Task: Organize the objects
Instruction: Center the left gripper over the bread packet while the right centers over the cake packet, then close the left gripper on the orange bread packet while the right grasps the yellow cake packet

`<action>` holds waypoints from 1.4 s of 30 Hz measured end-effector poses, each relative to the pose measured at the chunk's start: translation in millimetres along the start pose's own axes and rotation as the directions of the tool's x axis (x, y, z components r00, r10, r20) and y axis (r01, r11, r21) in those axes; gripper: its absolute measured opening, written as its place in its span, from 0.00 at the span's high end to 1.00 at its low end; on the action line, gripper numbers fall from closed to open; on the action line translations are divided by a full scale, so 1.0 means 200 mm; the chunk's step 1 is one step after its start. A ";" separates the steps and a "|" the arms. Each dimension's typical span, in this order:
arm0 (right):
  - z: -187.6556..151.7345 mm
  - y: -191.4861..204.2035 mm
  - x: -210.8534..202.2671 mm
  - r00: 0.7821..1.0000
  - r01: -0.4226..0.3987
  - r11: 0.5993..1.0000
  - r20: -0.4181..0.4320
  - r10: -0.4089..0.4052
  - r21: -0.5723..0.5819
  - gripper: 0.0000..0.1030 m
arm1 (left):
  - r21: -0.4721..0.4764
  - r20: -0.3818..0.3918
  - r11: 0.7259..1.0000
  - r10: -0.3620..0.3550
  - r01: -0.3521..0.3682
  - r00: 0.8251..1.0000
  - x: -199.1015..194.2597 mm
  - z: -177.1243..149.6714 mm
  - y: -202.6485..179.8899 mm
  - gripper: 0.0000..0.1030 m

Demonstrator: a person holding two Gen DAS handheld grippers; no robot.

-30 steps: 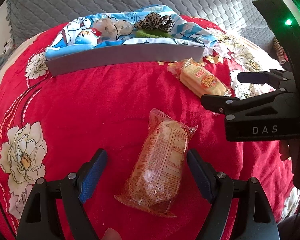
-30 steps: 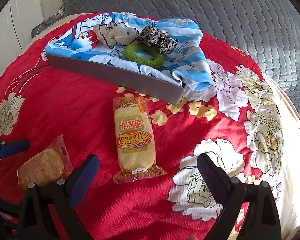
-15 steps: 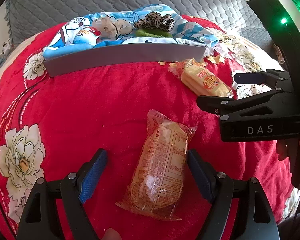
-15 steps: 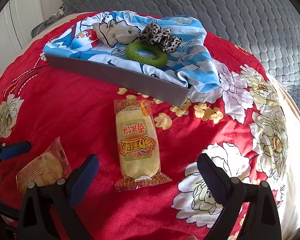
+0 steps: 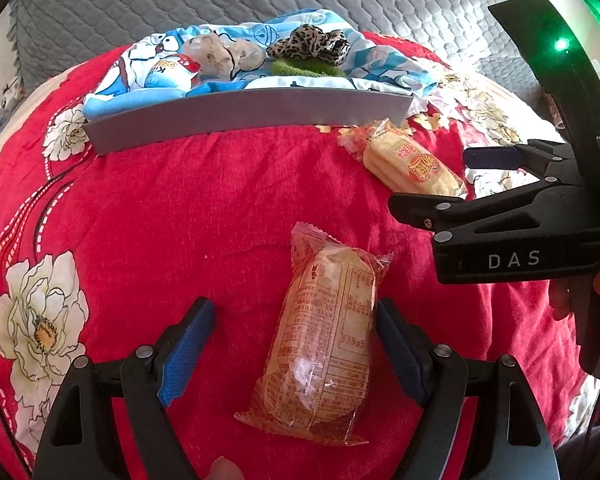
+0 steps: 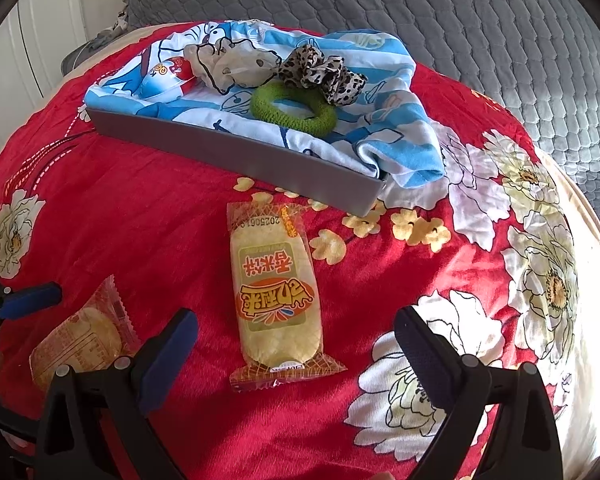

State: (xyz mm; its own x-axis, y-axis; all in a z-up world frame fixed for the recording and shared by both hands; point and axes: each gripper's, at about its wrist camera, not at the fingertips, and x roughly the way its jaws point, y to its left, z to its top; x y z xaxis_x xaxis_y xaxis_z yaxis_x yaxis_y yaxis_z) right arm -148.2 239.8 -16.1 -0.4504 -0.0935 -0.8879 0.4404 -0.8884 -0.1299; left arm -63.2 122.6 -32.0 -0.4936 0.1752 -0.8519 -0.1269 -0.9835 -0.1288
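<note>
Red cloth (image 6: 148,216): flowered spread under everything.
Left gripper (image 5: 292,344): jaws wide, orange snack packet (image 5: 324,344) lying between them (right pad just at the wrapper's edge, left pad apart); no grip.
Right gripper (image 6: 296,344): jaws wide, above the near end of the yellow rice-cracker packet (image 6: 276,292); pads clear of it.
Grey tray (image 6: 236,156): beyond both packets, lined with a blue cartoon cloth (image 6: 396,120).
On the cloth: green hair ring (image 6: 324,120), leopard scrunchie (image 6: 320,68).

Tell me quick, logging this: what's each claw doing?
Left claw: open, snack pack between its fingers, not gripped.
Right claw: open, holding nothing.
</note>
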 end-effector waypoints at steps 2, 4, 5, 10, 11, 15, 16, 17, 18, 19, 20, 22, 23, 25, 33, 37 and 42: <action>0.00 0.00 0.00 1.000 0.001 1.000 0.002 -0.001 0.000 0.04 | -0.003 0.001 1.000 -0.001 0.001 1.000 0.00 0.00 0.01 0.20; 0.01 0.00 0.01 1.000 0.005 1.000 0.003 -0.005 -0.001 0.04 | -0.005 0.002 1.000 0.000 0.000 1.000 0.01 0.01 0.01 0.20; 0.01 0.00 0.01 1.000 0.006 1.000 0.004 -0.006 -0.001 0.04 | -0.007 0.003 1.000 0.001 -0.001 1.000 0.01 0.01 0.02 0.20; 0.01 0.00 0.02 1.000 0.009 1.000 0.005 -0.009 0.000 0.04 | -0.015 0.002 1.000 0.008 -0.008 1.000 0.02 0.01 0.04 0.20; 0.02 0.00 0.02 1.000 0.008 1.000 0.006 -0.008 0.001 0.04 | -0.015 0.002 1.000 0.008 -0.008 1.000 0.02 0.01 0.05 0.20; 0.02 0.00 0.02 1.000 0.005 1.000 0.008 -0.005 0.000 0.05 | -0.022 0.003 1.000 0.013 -0.013 1.000 0.02 0.01 0.07 0.20; 0.02 0.00 0.03 1.000 0.007 1.000 0.008 -0.007 -0.001 0.07 | -0.023 0.002 1.000 0.014 -0.014 1.000 0.02 0.01 0.07 0.20; 0.03 0.00 0.03 1.000 0.010 1.000 0.009 -0.010 -0.002 0.07 | -0.022 0.003 1.000 0.015 -0.015 1.000 0.02 0.01 0.07 0.20; 0.03 0.00 0.03 1.000 0.012 1.000 0.010 -0.012 -0.001 0.08 | -0.025 0.004 1.000 0.017 -0.017 1.000 0.02 0.01 0.08 0.20; 0.03 0.00 0.03 1.000 0.011 1.000 0.010 -0.011 0.000 0.08 | -0.027 0.002 1.000 0.017 -0.017 1.000 0.02 0.02 0.08 0.20; 0.03 0.00 0.03 1.000 0.011 1.000 0.010 -0.011 0.002 0.09 | -0.029 0.002 0.999 0.017 -0.016 1.000 0.02 0.02 0.09 0.20; 0.03 0.00 0.03 1.000 0.010 1.000 0.011 -0.010 0.002 0.10 | -0.032 0.003 0.999 0.018 -0.018 1.000 0.02 0.02 0.09 0.20; 0.03 0.00 0.03 1.000 0.012 1.000 0.011 -0.012 0.002 0.11 | -0.034 0.004 0.999 0.018 -0.018 1.000 0.02 0.01 0.10 0.20; 0.03 0.00 0.03 1.000 0.014 1.000 0.011 -0.014 0.000 0.14 | -0.033 0.003 0.999 0.019 -0.019 1.000 0.02 0.01 0.10 0.20; 0.03 0.00 0.04 1.000 0.009 1.000 0.005 -0.009 0.000 0.27 | -0.025 0.007 1.000 0.017 -0.017 1.000 0.01 0.01 0.09 0.26; 0.03 -0.01 0.03 1.000 0.004 1.000 0.009 -0.004 0.003 0.31 | -0.023 0.006 1.000 0.013 -0.012 1.000 0.01 0.01 0.09 0.29; 0.03 -0.01 0.03 1.000 -0.001 1.000 0.008 0.001 -0.002 0.35 | -0.021 0.004 1.000 0.008 -0.008 1.000 0.00 0.01 0.09 0.34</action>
State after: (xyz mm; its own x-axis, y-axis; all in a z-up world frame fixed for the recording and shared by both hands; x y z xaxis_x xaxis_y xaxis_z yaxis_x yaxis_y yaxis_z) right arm -156.6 237.5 -18.8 -0.4562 -0.0975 -0.8845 0.4423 -0.8874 -0.1303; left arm -66.6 105.2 -33.7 -0.4983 0.1672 -0.8507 -0.1043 -0.9857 -0.1326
